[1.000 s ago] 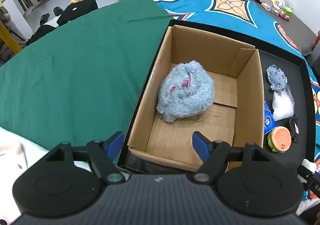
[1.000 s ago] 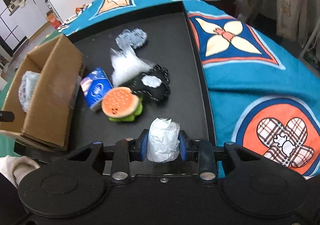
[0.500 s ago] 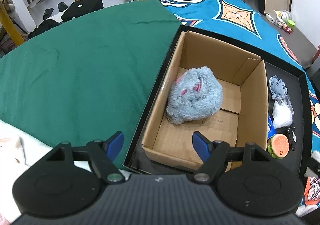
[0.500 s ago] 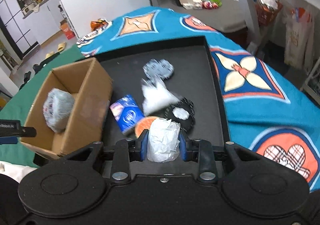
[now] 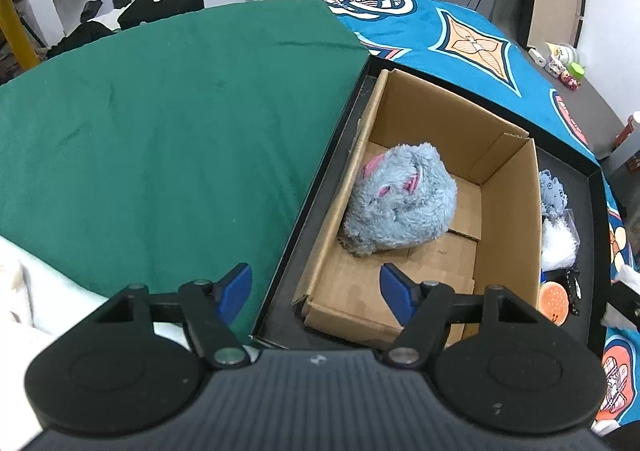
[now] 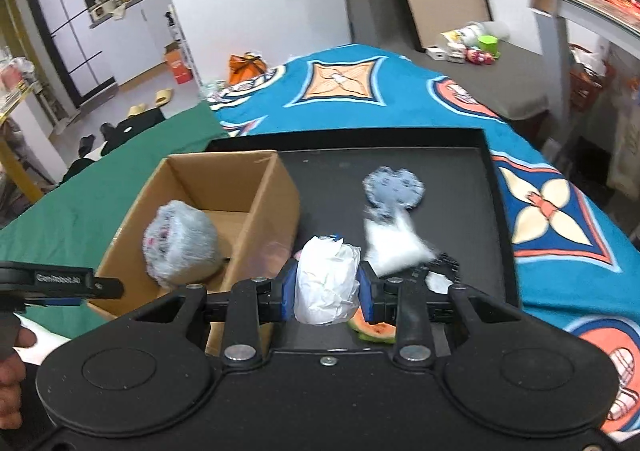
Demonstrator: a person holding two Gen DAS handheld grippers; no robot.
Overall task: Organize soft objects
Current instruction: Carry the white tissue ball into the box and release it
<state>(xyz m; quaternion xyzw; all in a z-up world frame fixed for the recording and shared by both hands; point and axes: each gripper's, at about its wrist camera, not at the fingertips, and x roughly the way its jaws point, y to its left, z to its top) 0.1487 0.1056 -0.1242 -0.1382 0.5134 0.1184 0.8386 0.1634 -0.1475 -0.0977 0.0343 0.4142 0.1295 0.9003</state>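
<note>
- Your right gripper [image 6: 327, 287] is clenched on a crumpled white wad [image 6: 326, 283], possibly tissue or thin plastic, pinched between both blue pads and held above the black tray [image 6: 472, 179], just right of the cardboard box [image 6: 276, 207].
- Your left gripper [image 5: 316, 287] is released, its blue fingers [image 5: 236, 285] spread wide with nothing between them, hovering over the near left corner of the box [image 5: 508, 219] and the tray edge.
- The fluffy grey-blue plush [image 5: 400, 205] with pink ears lies inside the box, against its left wall.
- On the tray right of the box, you have a grey scalloped plush [image 6: 394, 187], a clear bag of white stuffing [image 6: 394, 247] just in front of it, a black item with a white patch [image 6: 438, 277], and a burger-shaped squishy [image 5: 554, 301].
- The burger squishy is mostly hidden behind your right gripper in its own view.
- The tray sits where the green cloth [image 5: 160, 131] meets the patterned blue blanket [image 6: 360, 91].
</note>
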